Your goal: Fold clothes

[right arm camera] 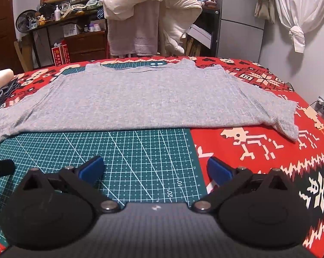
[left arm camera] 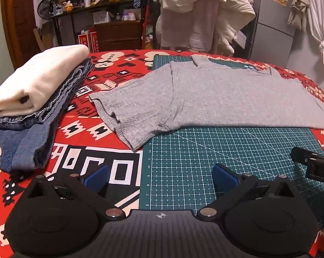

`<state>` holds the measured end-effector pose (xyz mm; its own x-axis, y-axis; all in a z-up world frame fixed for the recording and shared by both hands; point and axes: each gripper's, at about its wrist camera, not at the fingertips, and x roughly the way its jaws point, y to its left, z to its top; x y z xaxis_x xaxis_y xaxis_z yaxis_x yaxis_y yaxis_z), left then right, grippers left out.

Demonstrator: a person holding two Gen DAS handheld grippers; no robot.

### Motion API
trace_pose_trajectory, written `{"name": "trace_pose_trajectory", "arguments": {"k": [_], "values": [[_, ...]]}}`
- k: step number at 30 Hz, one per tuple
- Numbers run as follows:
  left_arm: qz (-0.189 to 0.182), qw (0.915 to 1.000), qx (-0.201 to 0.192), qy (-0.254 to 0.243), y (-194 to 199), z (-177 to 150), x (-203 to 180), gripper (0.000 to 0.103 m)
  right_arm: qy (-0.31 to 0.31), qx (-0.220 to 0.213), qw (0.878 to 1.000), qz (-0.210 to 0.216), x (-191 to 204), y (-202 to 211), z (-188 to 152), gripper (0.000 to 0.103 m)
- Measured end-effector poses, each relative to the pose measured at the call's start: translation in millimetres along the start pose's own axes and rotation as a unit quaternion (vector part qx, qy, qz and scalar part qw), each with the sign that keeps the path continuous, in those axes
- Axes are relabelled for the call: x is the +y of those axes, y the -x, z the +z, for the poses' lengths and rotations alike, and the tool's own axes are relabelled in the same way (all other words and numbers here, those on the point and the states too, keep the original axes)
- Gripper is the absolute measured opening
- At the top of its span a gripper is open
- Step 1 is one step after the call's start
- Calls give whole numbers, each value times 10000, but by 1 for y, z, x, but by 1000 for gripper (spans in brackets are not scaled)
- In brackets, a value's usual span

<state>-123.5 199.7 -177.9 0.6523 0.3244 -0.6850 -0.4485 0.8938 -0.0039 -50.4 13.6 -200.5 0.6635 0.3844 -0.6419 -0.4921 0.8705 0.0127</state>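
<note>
Grey shirt (right arm camera: 144,99) lies flat at 12 o'clock across cutting mat (right arm camera: 123,150), unfolded. Left gripper (left arm camera: 160,177) and right gripper (right arm camera: 154,171) both spread, empty. Next, probably: grasp sleeves, fold inward.

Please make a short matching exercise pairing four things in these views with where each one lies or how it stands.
Things:
1. grey T-shirt
2. cream folded garment
3. folded jeans
4. left tongs

Places or states:
A. at the bottom of the pile, directly on the red patterned blanket
B. open, hovering over the near edge of the green cutting mat
C. spread flat across the mat, sleeves out to both sides
D. on top of the pile at the left

Pairs: 1-C, 2-D, 3-A, 4-B
</note>
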Motion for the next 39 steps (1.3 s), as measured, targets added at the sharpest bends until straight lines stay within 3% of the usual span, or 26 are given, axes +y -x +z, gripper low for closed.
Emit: {"name": "trace_pose_trajectory", "arguments": {"k": [10,13,15,20,26,29,31,33,39], "values": [[-60,9999,-12,-84,-1,3,1,103,-22,14,10000,-5,0,1,0,103],[-163,9998,106,-77,2,7,6,88,1,79,10000,39,1,2,2,102],[-283,9995,148,-11,8,11,12,72,96,-19,9999,123,2,9,5,102],[-560,9983,-140,-59,35,28,34,72,647,-345,9959,539,21,34,23,94],[-500,9986,-128,-101,45,69,77,57,1142,-466,9839,1295,55,54,51,74],[-370,9989,-45,-283,36,93,96,37,1448,-455,9746,1649,83,59,59,59],[-439,9980,77,-439,25,108,107,30,1658,-403,9680,1841,104,57,61,51],[-520,9960,230,-694,10,120,113,25,1834,-299,9628,1961,123,49,60,32],[-820,9802,314,-1773,-30,131,105,20,1980,-80,9543,2239,156,28,56,26]]}}
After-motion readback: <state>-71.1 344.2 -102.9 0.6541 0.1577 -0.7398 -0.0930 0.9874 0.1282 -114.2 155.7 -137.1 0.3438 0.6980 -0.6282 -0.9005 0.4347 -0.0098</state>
